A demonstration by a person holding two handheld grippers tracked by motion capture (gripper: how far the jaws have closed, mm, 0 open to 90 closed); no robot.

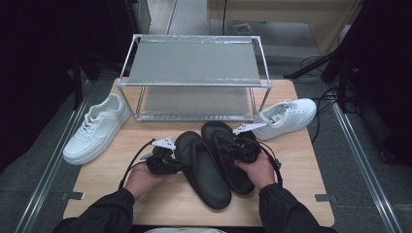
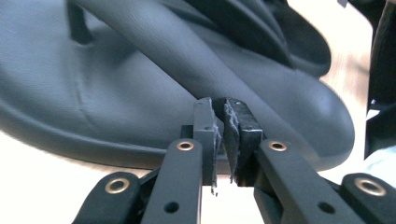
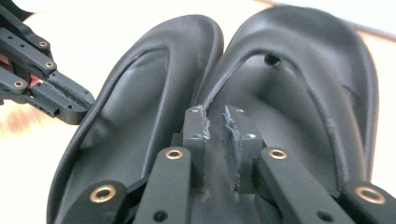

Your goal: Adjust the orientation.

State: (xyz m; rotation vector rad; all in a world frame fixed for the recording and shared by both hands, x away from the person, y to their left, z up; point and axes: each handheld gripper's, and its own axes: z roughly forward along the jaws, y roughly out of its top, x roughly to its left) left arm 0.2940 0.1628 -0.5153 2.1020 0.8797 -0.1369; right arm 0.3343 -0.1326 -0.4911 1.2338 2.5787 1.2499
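Observation:
Two black flip-flops lie side by side on the wooden table, the left one [image 1: 201, 167] [image 2: 116, 93] [image 3: 140, 107] and the right one [image 1: 226, 155] [image 3: 303, 93]. My left gripper [image 1: 176, 165] [image 2: 222, 112] rests at the left flip-flop's outer edge, pads a slit apart with nothing seen between them. My right gripper [image 1: 233, 148] [image 3: 215, 116] sits over the right flip-flop, jaws narrowly open astride the edge of its strap. The left gripper [image 3: 70, 112] also appears in the right gripper view, touching the left flip-flop's rim.
A white sneaker [image 1: 96, 128] lies at the table's left edge and another [image 1: 286, 116] at the right. A two-tier metal rack [image 1: 194, 77] stands at the back. Bare tabletop [image 1: 301, 194] lies right of the flip-flops.

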